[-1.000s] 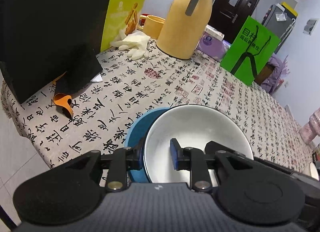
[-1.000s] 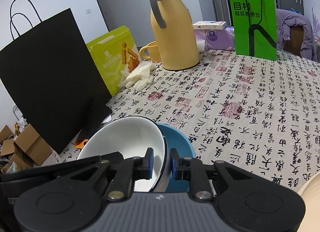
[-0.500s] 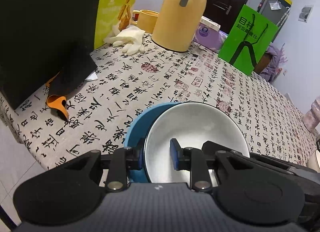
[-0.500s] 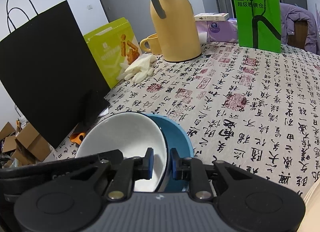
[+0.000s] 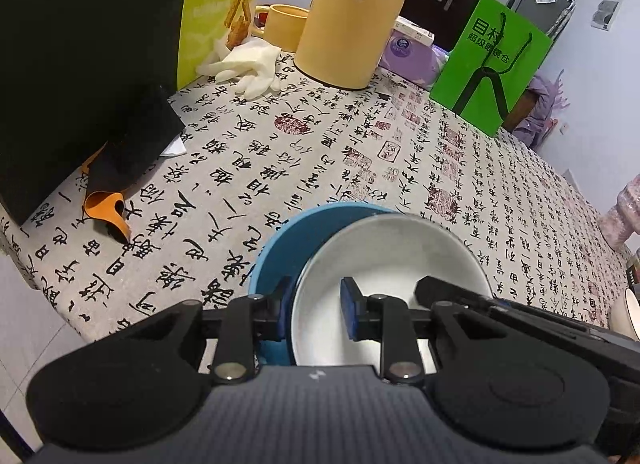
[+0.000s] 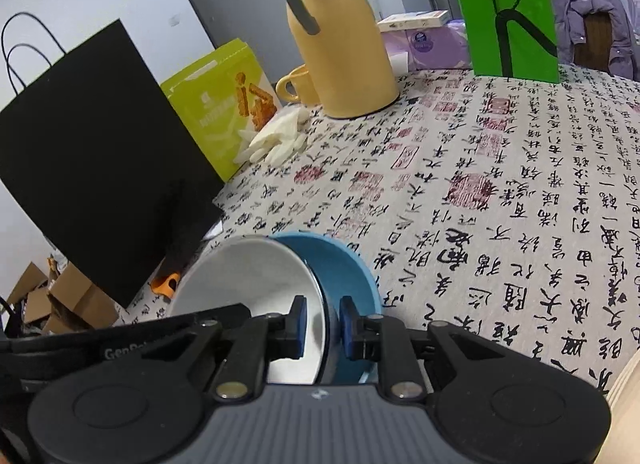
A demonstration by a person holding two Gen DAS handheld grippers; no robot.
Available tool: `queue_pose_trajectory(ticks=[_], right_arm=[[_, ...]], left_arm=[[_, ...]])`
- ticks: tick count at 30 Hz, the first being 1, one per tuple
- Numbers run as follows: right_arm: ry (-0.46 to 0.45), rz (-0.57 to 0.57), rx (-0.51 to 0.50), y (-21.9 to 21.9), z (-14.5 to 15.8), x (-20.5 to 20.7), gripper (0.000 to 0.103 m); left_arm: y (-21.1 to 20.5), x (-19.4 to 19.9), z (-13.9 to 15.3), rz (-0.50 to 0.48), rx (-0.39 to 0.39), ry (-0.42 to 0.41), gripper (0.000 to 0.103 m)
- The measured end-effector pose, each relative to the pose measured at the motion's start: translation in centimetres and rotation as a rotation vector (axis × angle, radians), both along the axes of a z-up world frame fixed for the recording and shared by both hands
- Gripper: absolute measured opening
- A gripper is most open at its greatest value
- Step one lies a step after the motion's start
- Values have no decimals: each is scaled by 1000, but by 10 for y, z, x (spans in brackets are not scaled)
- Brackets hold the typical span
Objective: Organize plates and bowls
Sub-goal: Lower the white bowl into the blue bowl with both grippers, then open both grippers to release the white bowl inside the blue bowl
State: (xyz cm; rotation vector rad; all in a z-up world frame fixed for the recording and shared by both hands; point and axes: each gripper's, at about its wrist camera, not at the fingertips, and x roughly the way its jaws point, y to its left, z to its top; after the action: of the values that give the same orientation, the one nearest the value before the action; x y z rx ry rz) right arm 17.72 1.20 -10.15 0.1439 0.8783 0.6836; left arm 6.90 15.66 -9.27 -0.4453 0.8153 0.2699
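White bowl (image 5: pixel 384 260) nested in blue bowl (image 5: pixel 276 240), lifted higher off the tabletop (image 5: pixel 360 143) than a second ago. Left hand-held gripper (image 5: pixel 316 304) and right hand-held gripper (image 6: pixel 323 328) both clamp the rims; stack mid-transfer.

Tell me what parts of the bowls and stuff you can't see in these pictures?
- Blue bowl: in both views the white bowl nested in it hides its inside.
- Bowls' near rims: the left claw and right claw bodies cover them.
- Yellow jug: top cut off by the left view's edge.
- Pale dish: cropped at the right edge.
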Motion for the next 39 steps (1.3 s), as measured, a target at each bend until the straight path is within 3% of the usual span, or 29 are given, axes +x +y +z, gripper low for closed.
queue_pose_trajectory(ticks=[7, 14, 26, 32, 37, 39], right_arm=[[-32, 0, -21, 1, 2, -1, 22], [-64, -1, -51, 2, 0, -3, 10], [-153, 40, -144, 15, 0, -14, 10], [-123, 32, -87, 9, 4, -10, 21], [-115, 22, 4, -3, 13, -11, 34], [-137, 17, 25, -7, 19, -14, 41]], left_arm=[[-1, 1, 1, 11, 31, -6, 25], [0, 1, 1, 17, 30, -13, 24], [1, -2, 5, 26, 26, -36, 24], [-1, -5, 11, 12, 23, -70, 25], [1, -8, 19, 14, 25, -101, 41], [1, -11, 23, 5, 34, -120, 53]])
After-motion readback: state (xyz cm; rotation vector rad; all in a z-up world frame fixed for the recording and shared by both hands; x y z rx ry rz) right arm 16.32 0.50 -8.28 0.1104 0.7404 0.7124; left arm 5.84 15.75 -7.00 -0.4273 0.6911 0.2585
